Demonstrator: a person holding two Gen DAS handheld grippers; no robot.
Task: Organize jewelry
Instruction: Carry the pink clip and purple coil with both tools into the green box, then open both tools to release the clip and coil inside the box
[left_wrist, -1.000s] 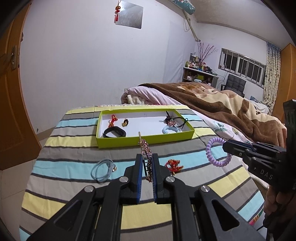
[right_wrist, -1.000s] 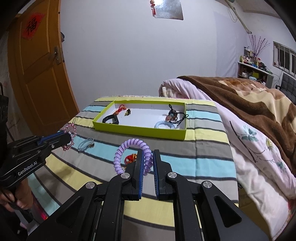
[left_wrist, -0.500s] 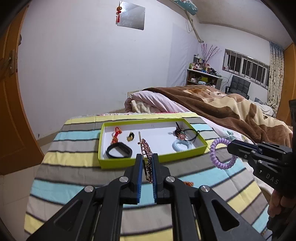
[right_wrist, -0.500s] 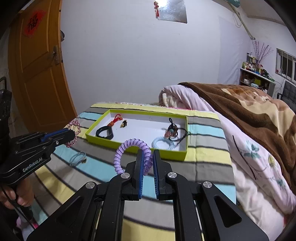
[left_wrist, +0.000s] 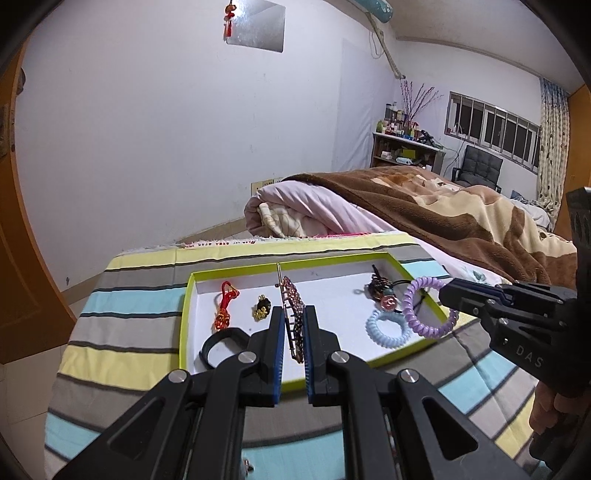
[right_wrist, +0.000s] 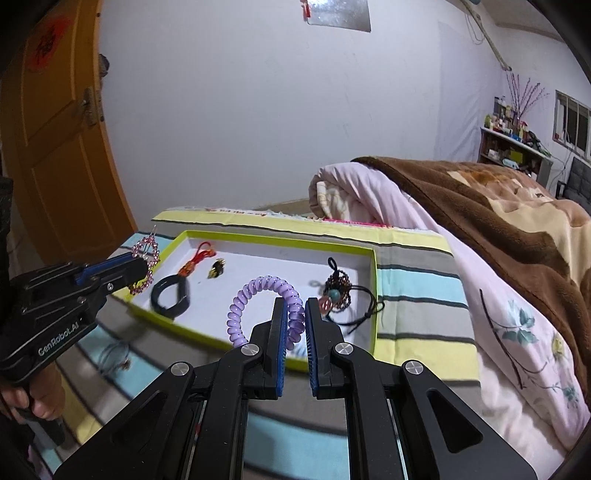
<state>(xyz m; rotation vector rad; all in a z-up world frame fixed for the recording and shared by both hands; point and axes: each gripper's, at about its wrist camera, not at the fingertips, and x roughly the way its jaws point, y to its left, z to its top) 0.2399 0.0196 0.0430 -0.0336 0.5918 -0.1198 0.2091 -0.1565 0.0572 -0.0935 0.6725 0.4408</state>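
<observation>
Left hand-held gripper (left_wrist: 293, 325): at lower centre of its own view, pinching a pink beaded hairpin with a thin metal prong (left_wrist: 291, 306), held over the shallow lime-green cardboard tray with white floor (left_wrist: 236, 271). Right hand-held gripper (right_wrist: 294, 319): at lower centre of its view, pressed onto a purple spiral coil hair tie (right_wrist: 255, 291), arching up to the left above the tray's near rim.

Inside the tray: red knotted cord charm (left_wrist: 223, 306) at left, small black-and-gold trinket (left_wrist: 261, 308) beside it, black oval band (left_wrist: 218, 345) at lower left, pale blue spiral coil hair tie (left_wrist: 388, 328) at right, dark woven pendant on a black cord (right_wrist: 338, 286) behind it.

Beneath the tray: desk under a striped cloth of yellow, grey and turquoise (left_wrist: 133, 299). At right of frame: bed with brown blanket (left_wrist: 443, 214).
</observation>
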